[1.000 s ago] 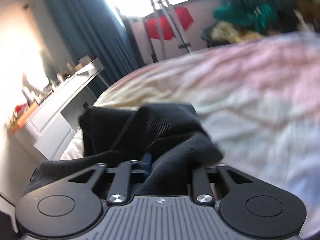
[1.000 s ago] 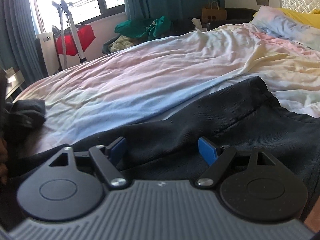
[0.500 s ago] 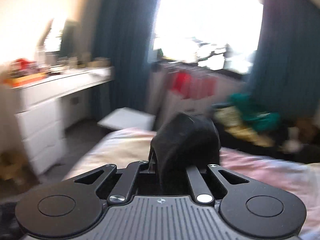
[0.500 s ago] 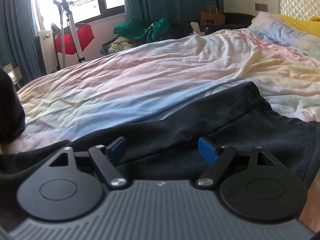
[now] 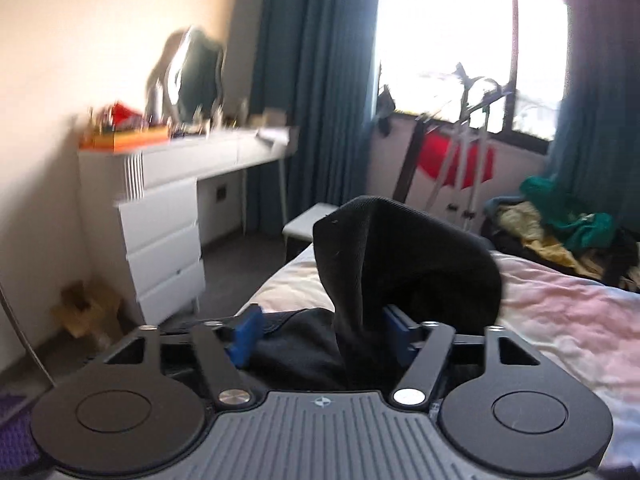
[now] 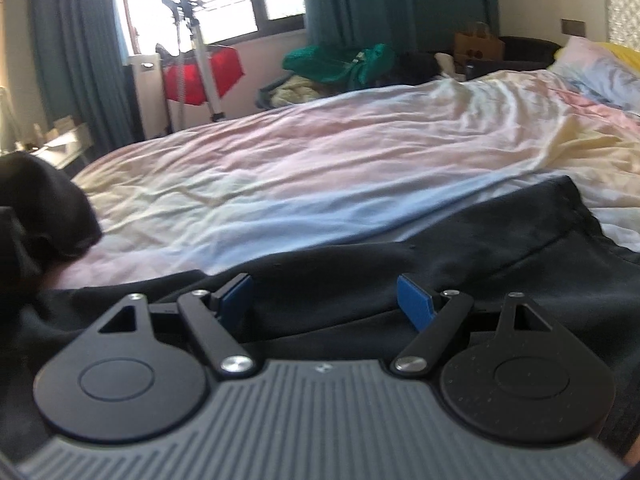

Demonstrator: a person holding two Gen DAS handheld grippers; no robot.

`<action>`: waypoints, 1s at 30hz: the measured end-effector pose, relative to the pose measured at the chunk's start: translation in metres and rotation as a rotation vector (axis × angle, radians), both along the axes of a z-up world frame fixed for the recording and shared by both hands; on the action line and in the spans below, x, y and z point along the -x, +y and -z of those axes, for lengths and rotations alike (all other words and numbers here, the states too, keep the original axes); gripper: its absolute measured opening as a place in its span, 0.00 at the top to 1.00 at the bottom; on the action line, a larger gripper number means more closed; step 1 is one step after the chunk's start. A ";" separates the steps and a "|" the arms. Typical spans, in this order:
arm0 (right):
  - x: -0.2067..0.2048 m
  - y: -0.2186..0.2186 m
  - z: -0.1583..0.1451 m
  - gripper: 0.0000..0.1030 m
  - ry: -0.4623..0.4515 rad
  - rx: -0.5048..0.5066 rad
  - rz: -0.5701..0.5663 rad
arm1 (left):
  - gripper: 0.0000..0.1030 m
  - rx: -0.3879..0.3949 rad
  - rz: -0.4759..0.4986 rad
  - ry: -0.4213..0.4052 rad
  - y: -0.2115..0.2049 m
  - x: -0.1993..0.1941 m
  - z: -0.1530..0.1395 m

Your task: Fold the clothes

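Observation:
A black garment (image 6: pixel 480 248) lies spread on the near side of the bed (image 6: pixel 320 140), under my right gripper (image 6: pixel 325 300). That gripper is open, its blue pads (image 6: pixel 414 304) apart just above the cloth. My left gripper (image 5: pixel 322 328) is lifted over the bed's corner and its jaws are opening. A raised fold of the black garment (image 5: pixel 400 260) stands between them and leans on the right pad (image 5: pixel 396 326); the left pad is bare. In the right wrist view the same fold (image 6: pixel 40 208) shows at the left edge.
A white dresser (image 5: pixel 160 232) with clutter stands left of the bed, a white stool (image 5: pixel 308 220) at its foot. A drying rack with red cloth (image 6: pixel 200 68) and a pile of green clothes (image 6: pixel 340 64) sit under the window. Pillows (image 6: pixel 600 68) lie far right.
My left gripper has risen and swung toward the bed's foot, carrying a fold of the black garment. Its jaws, shut on the cloth before, now stand apart. The right gripper has hardly moved.

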State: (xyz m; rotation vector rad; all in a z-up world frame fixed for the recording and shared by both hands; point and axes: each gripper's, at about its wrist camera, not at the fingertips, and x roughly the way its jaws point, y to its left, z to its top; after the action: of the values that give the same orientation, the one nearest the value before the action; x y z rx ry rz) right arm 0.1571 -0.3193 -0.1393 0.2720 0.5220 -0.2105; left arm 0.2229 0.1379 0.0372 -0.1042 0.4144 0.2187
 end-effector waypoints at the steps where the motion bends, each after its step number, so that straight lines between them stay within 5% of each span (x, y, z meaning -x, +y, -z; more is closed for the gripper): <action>1: 0.002 0.002 -0.001 0.21 -0.009 -0.016 -0.021 | 0.28 0.008 0.015 -0.011 -0.007 0.018 -0.002; 5: 0.009 0.005 -0.004 0.21 -0.052 -0.122 -0.148 | 0.24 0.102 0.095 -0.037 -0.033 0.079 0.005; 9: 0.006 -0.014 0.006 0.27 -0.014 -0.364 -0.261 | 0.24 0.220 0.151 0.004 -0.053 0.119 0.028; 14: 0.000 -0.008 0.008 0.27 0.044 -0.419 -0.304 | 0.25 0.178 0.232 0.053 -0.066 0.121 0.047; 17: -0.019 0.012 -0.002 0.27 0.054 -0.474 -0.379 | 0.25 0.254 0.233 0.073 -0.061 0.111 0.058; 20: -0.058 0.032 -0.003 0.26 0.066 -0.581 -0.369 | 0.25 0.343 0.237 0.081 -0.050 0.105 0.072; 25: -0.157 0.083 0.022 0.27 0.161 -0.916 -0.342 | 0.27 0.486 0.168 0.099 -0.006 0.090 0.091; 30: -0.218 0.148 0.046 0.27 0.205 -0.931 -0.331 | 0.27 0.608 0.136 0.132 0.020 0.081 0.107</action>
State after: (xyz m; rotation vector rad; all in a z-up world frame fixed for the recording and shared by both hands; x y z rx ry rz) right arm 0.3754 -0.1717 -0.1853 1.0664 0.8382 0.3514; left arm 0.1420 0.1576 -0.0699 -0.6596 0.6074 -0.0414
